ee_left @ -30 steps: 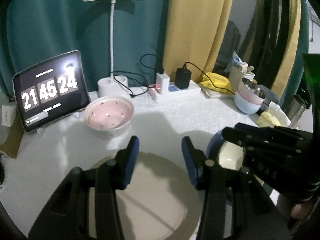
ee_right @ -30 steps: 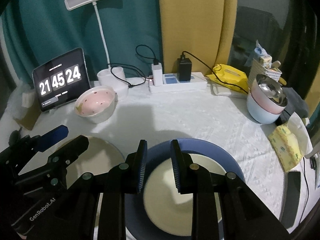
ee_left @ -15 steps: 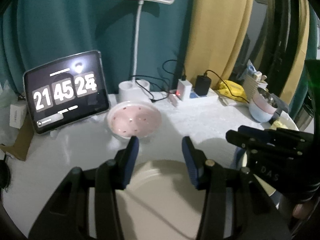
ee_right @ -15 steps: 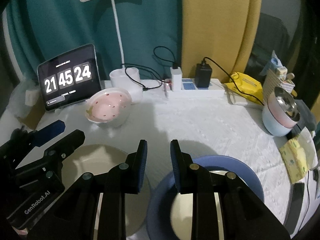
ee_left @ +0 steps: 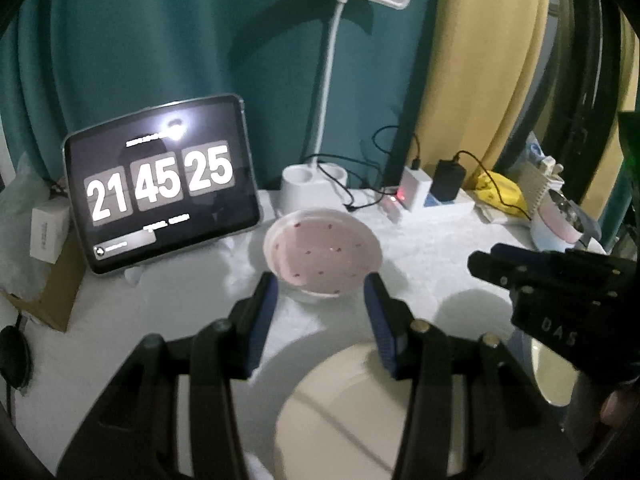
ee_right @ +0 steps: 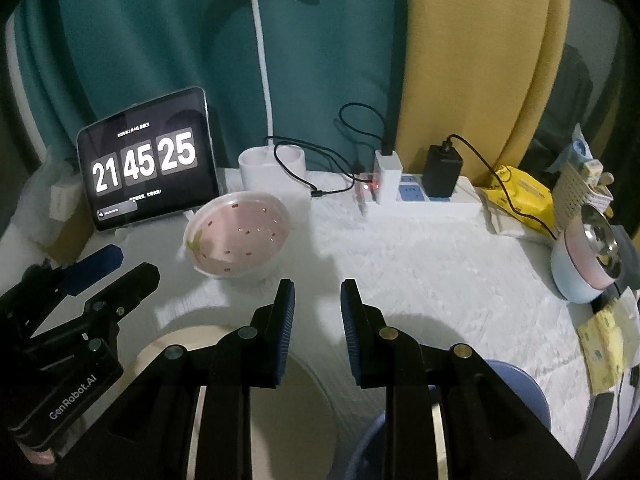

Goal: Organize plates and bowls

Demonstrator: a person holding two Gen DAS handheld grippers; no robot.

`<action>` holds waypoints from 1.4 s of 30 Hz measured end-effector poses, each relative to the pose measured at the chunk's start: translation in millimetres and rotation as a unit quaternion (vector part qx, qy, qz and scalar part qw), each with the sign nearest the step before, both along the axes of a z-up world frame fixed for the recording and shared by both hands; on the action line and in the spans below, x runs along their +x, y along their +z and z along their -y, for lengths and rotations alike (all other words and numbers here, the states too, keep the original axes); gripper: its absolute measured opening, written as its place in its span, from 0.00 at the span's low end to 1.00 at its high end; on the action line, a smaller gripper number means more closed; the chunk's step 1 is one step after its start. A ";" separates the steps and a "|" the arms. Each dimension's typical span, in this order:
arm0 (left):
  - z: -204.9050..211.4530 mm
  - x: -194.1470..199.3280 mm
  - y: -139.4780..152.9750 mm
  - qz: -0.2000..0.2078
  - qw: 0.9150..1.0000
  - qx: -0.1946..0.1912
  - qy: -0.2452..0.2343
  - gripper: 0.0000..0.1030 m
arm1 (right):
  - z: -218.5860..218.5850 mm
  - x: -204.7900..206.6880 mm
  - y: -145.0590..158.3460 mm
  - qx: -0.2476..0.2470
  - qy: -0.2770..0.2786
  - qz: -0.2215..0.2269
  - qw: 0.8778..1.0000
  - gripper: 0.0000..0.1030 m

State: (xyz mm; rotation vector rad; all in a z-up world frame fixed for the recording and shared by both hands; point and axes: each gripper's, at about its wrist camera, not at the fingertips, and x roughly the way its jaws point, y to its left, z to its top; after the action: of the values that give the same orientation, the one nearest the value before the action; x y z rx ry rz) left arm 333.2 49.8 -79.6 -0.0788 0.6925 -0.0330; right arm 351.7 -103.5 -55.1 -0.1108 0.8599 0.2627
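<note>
A pink strawberry-print bowl [ee_left: 322, 254] stands just beyond my open, empty left gripper [ee_left: 320, 292]; it also shows in the right wrist view [ee_right: 238, 236]. A cream plate [ee_left: 348, 412] lies under the left gripper, also seen in the right wrist view [ee_right: 288, 412]. A blue-rimmed plate [ee_right: 516, 392] lies under my right gripper [ee_right: 318, 300], which is open a little and empty. Stacked bowls [ee_right: 586, 270], light blue, pink and steel, stand at the right edge.
A tablet clock [ee_left: 160, 188] stands at the back left. A white desk lamp [ee_right: 272, 164], a power strip with chargers [ee_right: 416, 196], a yellow packet [ee_right: 520, 196] and cables line the back. A white cloth [ee_right: 420, 272] covers the table.
Both grippers have drawn back and tilted up from the plates. The left gripper has opened wider and now faces the pink bowl. The blue plate has slid low in the right view.
</note>
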 end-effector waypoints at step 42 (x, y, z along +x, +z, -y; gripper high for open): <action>-42.7 102.5 -69.9 -0.078 0.997 0.006 0.007 0.45 | -55.6 87.6 -82.5 0.037 -0.074 -0.096 0.992 0.36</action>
State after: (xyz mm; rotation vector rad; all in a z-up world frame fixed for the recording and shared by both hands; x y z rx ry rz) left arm 435.7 92.5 -149.5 -0.0752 0.8483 -0.0094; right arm 439.4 -47.9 -137.6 0.0495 1.0437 0.1669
